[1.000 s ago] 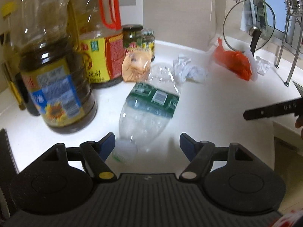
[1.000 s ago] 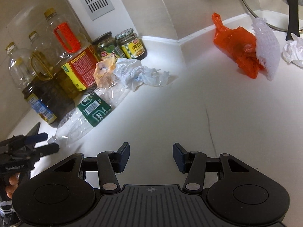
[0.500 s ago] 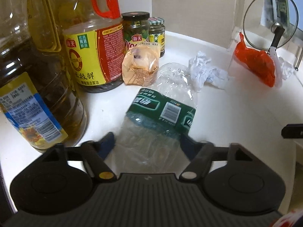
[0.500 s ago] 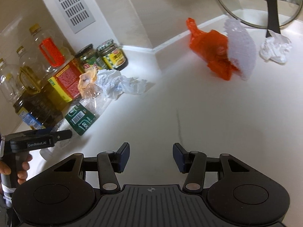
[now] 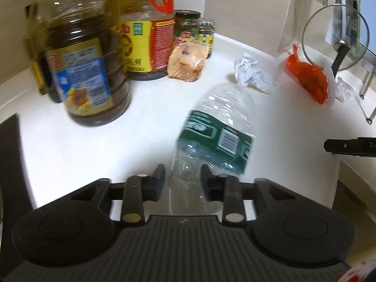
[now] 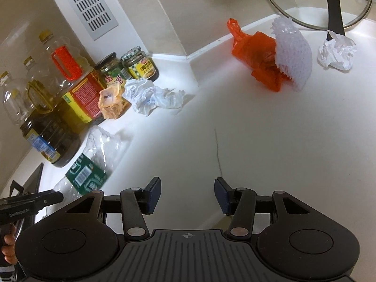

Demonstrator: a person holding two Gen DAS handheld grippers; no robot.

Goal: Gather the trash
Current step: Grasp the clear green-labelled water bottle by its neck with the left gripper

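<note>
A crushed clear plastic bottle [image 5: 218, 127] with a green label lies on the white counter [image 5: 94, 152], neck end toward me. My left gripper [image 5: 183, 176] has its jaws closing on that neck end, and both blue pads touch the crumpled plastic. The right wrist view shows the same bottle [image 6: 91, 164] at lower left. My right gripper [image 6: 188, 192] hovers open above bare counter with nothing between its fingers. Other trash: an orange wrapper [image 5: 186, 64], crumpled paper [image 5: 251, 75], a red plastic bag [image 6: 256, 56], a white foam net [image 6: 293, 56] and a crumpled tissue [image 6: 336, 54].
Large oil bottles [image 5: 89, 70] and two jars [image 5: 188, 27] stand along the back left wall. A glass pot lid [image 5: 336, 37] leans at the far right. A dark stove edge [image 5: 9, 164] borders the left. The counter's front edge drops off at the right.
The left jaws have narrowed from wide open onto the bottle. The bottle has slid away from the orange wrapper, toward the front. The right gripper keeps its opening.
</note>
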